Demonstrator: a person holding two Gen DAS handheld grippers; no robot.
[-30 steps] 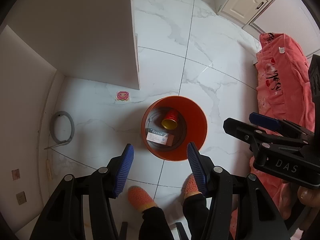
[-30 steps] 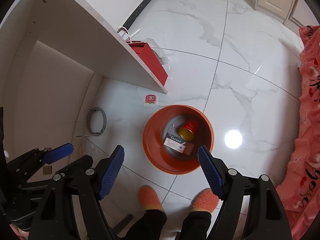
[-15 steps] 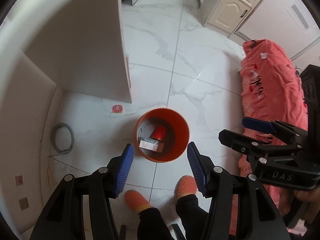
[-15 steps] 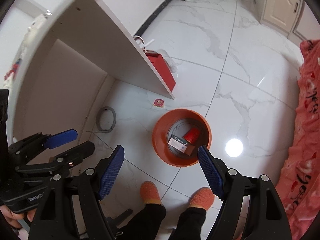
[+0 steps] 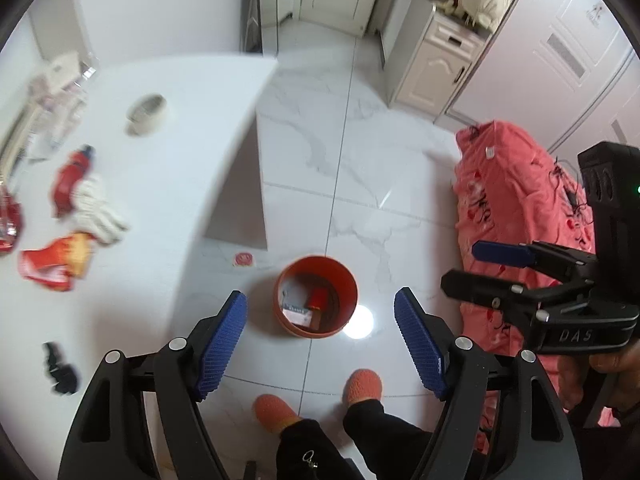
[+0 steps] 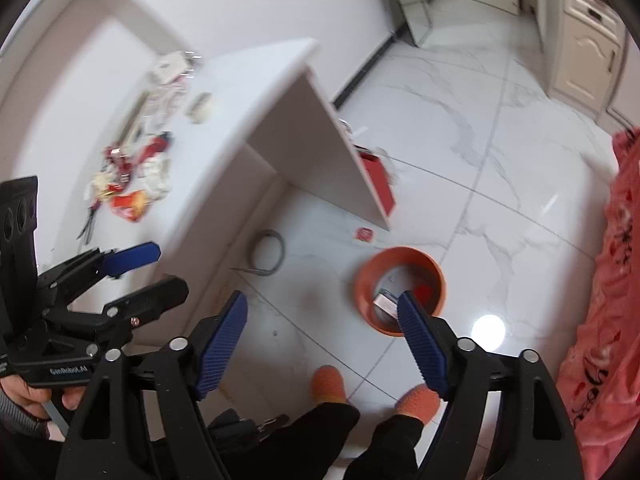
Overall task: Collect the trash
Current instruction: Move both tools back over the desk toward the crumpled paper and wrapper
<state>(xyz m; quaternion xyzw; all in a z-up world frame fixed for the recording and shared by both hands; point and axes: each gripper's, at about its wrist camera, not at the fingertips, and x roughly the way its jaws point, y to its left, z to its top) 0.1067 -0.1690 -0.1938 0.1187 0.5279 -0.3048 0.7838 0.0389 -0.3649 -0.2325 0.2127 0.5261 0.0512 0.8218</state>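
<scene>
Hovering over the orange bin (image 5: 315, 297)
Both jaws were opening, empty; counter (image 5: 172, 168) litter lay left, nearer the left gripper (image 5: 320, 338).

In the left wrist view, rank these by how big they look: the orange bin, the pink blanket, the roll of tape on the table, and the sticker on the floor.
Largest to smallest, as they look in this view:
1. pink blanket
2. orange bin
3. roll of tape
4. sticker

The tape lies on the table, nearer the camera than the floor, so its lead over the sticker may be partly nearness.
</scene>
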